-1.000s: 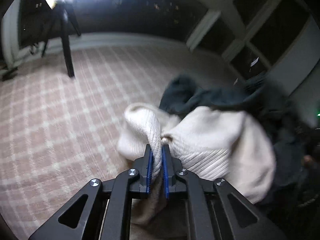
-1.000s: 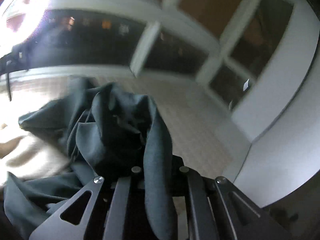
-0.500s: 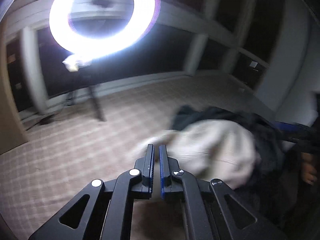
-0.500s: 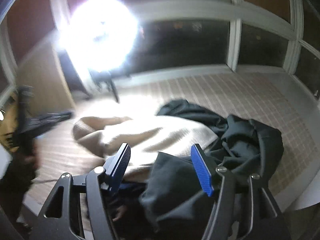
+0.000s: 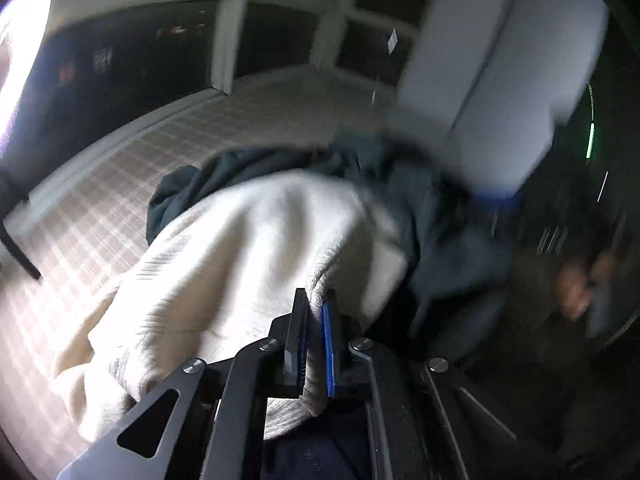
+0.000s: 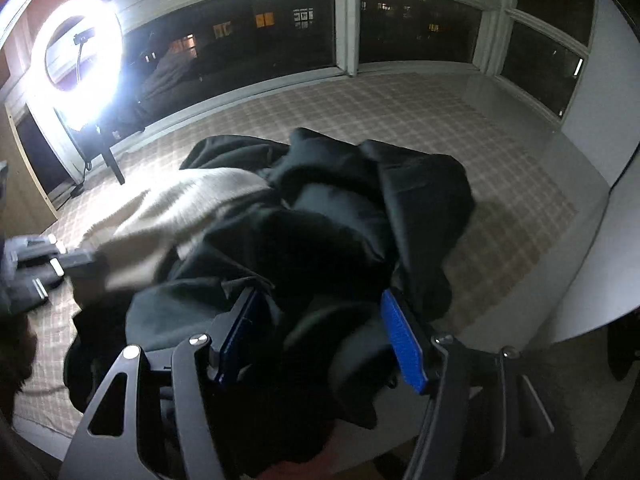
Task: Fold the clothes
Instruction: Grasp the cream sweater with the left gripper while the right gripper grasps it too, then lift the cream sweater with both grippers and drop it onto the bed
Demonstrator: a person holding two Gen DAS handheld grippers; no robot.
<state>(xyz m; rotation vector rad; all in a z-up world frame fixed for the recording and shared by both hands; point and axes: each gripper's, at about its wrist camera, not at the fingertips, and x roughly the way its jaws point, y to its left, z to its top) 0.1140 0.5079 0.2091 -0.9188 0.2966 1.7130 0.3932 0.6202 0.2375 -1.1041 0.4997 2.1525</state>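
Observation:
A cream knit sweater (image 5: pixel 248 256) lies heaped on a checked cloth, with a dark green garment (image 5: pixel 424 208) behind and to its right. My left gripper (image 5: pixel 316 300) is shut on an edge of the cream sweater. In the right wrist view the dark garment (image 6: pixel 340 232) is piled in front, with the cream sweater (image 6: pixel 192 204) to its left. My right gripper (image 6: pixel 320 304) is open, its blue pads on either side of dark fabric. The left gripper (image 6: pixel 52 264) shows blurred at the left edge.
A checked cloth (image 6: pixel 400 120) covers the surface, which ends in a grey rim (image 6: pixel 568 208) on the right. A bright ring light (image 6: pixel 76 56) on a tripod stands at the back left. Dark windows (image 6: pixel 260 40) run behind.
My left gripper let go of the sweater half a second ago and has now closed on its edge again, further right. My right gripper opened and released the dark garment.

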